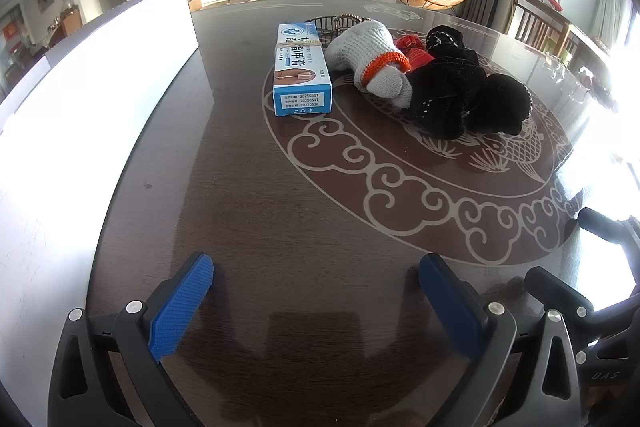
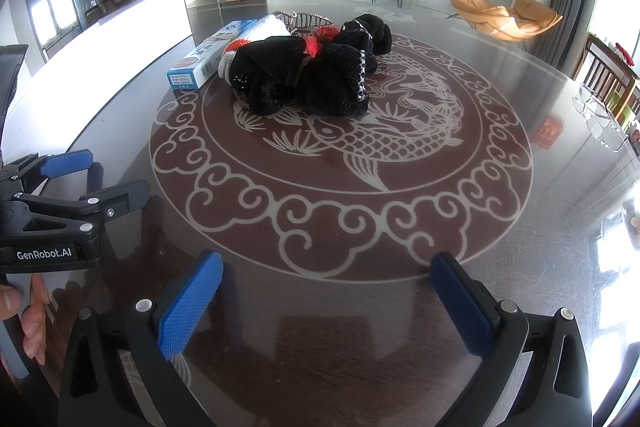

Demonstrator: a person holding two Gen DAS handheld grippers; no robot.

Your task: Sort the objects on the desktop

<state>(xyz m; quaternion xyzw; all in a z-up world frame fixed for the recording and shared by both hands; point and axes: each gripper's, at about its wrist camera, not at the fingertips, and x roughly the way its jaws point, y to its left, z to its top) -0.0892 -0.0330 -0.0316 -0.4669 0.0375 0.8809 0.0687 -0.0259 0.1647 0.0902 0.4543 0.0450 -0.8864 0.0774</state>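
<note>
The blue box (image 1: pixel 302 73), grey knit glove (image 1: pixel 370 61) and black velvet cloth (image 1: pixel 466 89) huddle touching, mid-surface, toward the far edge. The box, lying clear on the pile's left flank, looks the cleanest first pick for the left hand-held gripper (image 1: pixel 316 303); the right hand-held gripper (image 2: pixel 326 307) likewise hangs spread and empty. Bare surface (image 2: pixel 320 227) near the grippers leaves open room; a white panel (image 1: pixel 100 87) lines the left edge.

The right gripper (image 2: pixel 326 301) was held wide apart, empty, above the table (image 2: pixel 500 299). A black cloth bundle (image 2: pixel 308 75) was seen on the fish medallion (image 2: pixel 360 143). A blue carton (image 2: pixel 208 55) lay touching the bundle's left side. The left gripper (image 2: pixel 92 175) was positioned left of the medallion.
</note>
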